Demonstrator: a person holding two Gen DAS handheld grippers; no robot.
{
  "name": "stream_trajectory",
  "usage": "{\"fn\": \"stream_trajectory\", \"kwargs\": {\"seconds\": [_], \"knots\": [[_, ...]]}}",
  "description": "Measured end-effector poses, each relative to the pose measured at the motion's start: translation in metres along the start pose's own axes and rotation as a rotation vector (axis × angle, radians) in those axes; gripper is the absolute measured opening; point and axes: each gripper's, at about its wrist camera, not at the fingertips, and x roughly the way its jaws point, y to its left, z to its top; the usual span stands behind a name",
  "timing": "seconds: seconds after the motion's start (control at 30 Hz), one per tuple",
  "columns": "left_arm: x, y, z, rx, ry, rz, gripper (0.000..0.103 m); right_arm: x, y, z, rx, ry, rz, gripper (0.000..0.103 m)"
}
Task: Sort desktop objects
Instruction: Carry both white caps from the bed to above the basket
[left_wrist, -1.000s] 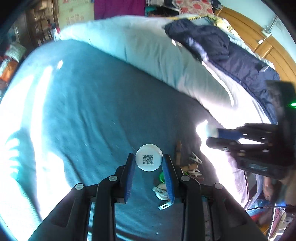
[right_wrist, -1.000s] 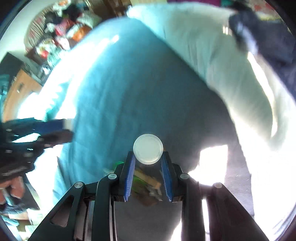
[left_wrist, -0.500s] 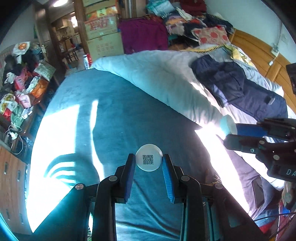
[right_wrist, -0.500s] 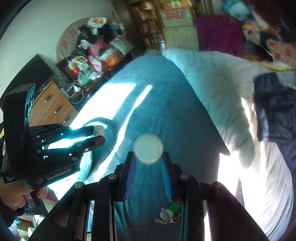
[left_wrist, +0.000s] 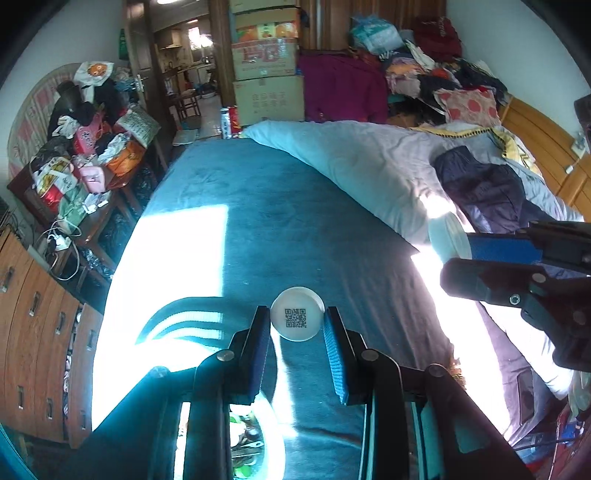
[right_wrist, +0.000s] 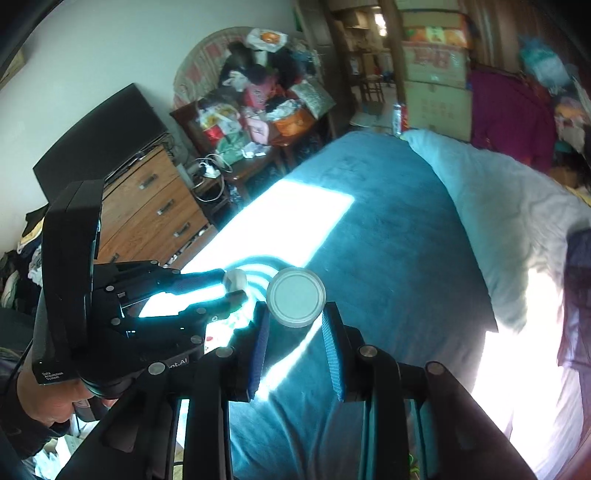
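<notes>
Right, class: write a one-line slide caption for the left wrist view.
Left gripper raised above the teal bedspread, right gripper alongside, cluttered bedroom beyond.

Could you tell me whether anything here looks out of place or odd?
Nothing looks spilled or damaged. Only oddities: a dark jacket lies crumpled on the pale quilt, and the small items to sort sit almost out of view beneath the left gripper.

We note both grippers are black: left gripper and right gripper carry ribbed blue finger pads, silver round screws at the linkage pivots, and white lettering on the housing. Bare skin shows on the left hand.
</notes>
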Motion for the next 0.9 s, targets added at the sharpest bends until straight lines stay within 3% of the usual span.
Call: {"fn": "stream_trajectory", "kwargs": {"seconds": [0.3, 0.57, 0.9], "knots": [[-0.028, 0.076, -0.007, -0.089, -0.011, 0.080, 0.031, 0.030, 0.058, 0.040, -0.098, 0.003, 0.070, 0.028], [-0.049, 0.143, -0.039, -0.180, 0.011, 0.135, 0.031, 0.064, 0.108, 0.056, -0.174, 0.039, 0.132, 0.029], [-0.050, 0.184, -0.074, -0.223, 0.086, 0.125, 0.031, 0.100, 0.152, 0.056, -0.220, 0.132, 0.188, 0.029]]}}
